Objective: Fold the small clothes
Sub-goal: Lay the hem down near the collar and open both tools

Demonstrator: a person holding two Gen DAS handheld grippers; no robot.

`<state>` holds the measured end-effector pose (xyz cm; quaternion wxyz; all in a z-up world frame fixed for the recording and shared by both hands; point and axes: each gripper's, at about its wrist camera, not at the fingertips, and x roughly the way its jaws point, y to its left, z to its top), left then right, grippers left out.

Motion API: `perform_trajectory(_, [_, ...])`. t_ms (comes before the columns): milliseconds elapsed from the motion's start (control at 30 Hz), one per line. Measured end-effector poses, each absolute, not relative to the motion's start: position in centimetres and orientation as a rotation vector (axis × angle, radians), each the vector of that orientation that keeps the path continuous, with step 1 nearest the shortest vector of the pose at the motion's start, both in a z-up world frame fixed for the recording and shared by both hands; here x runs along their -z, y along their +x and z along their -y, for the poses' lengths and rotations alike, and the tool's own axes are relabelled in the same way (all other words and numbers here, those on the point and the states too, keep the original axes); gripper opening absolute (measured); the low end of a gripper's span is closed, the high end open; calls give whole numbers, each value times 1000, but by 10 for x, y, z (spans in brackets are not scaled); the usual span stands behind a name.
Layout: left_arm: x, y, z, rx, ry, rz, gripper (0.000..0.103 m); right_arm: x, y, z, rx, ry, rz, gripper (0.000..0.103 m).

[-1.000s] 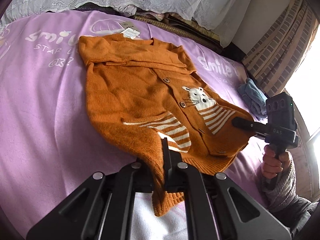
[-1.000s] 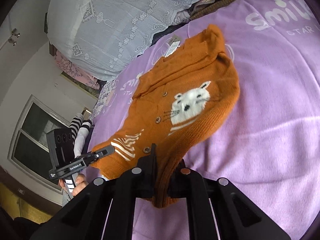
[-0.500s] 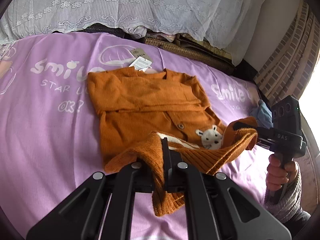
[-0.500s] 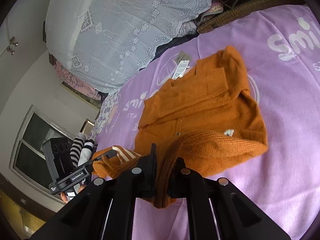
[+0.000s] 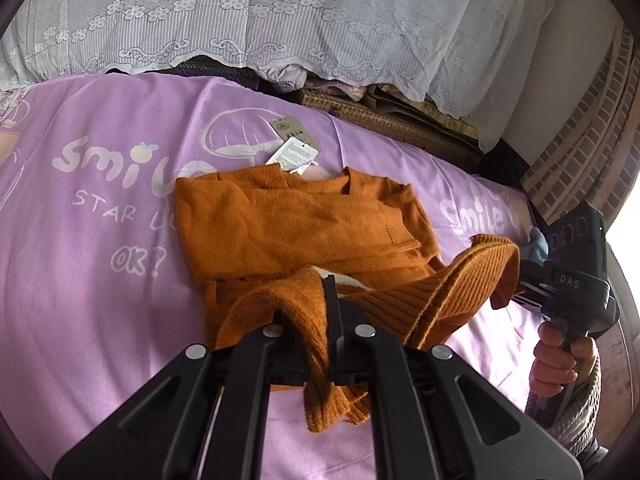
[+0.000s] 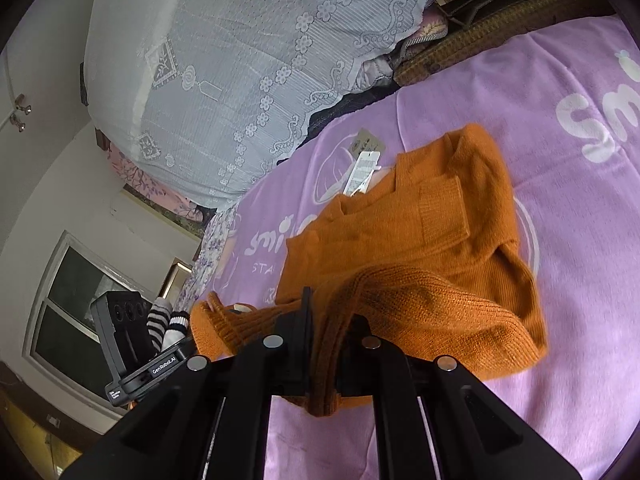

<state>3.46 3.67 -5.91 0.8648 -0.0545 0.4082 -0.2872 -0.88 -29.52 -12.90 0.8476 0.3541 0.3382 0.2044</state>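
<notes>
Paper tags (image 5: 294, 148) lie beside the orange cardigan (image 5: 288, 220); 2 grippers, left (image 5: 326, 312) and right (image 6: 316, 320), pinch its hem.

What lies around my work on the bed

My purple blanket (image 5: 100, 280) printed "smile" spreads beneath; a white lace cover (image 5: 280, 20) drapes the far pile, and a window (image 6: 76, 312) shows left.
</notes>
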Motion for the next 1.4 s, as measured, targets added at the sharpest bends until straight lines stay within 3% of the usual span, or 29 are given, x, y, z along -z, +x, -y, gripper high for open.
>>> perform_trajectory(667, [73, 115, -36, 517, -190, -868, 5, 140, 78, 311, -390, 844, -694, 9])
perform_trajectory(1033, [119, 151, -40, 464, -229, -977, 7, 186, 107, 325, -326, 938, -763, 10])
perform_trajectory(1133, [123, 155, -46, 483, -266, -992, 8, 193, 109, 327, -320, 947, -767, 15])
perform_trajectory(1167, [123, 154, -47, 489, -273, -994, 8, 192, 108, 328, -331, 954, -764, 22])
perform_trajectory(1200, [121, 152, -50, 498, -279, -992, 11, 191, 106, 328, -345, 961, -756, 25])
perform_trajectory(1300, [108, 139, -58, 479, -267, -950, 43, 178, 94, 330, -363, 938, -726, 42])
perform_trajectory(1333, [104, 134, -61, 477, -268, -932, 49, 174, 88, 330, -366, 919, -722, 45])
perform_trajectory(1400, [95, 125, -65, 473, -260, -902, 50, 168, 79, 329, -360, 890, -721, 46])
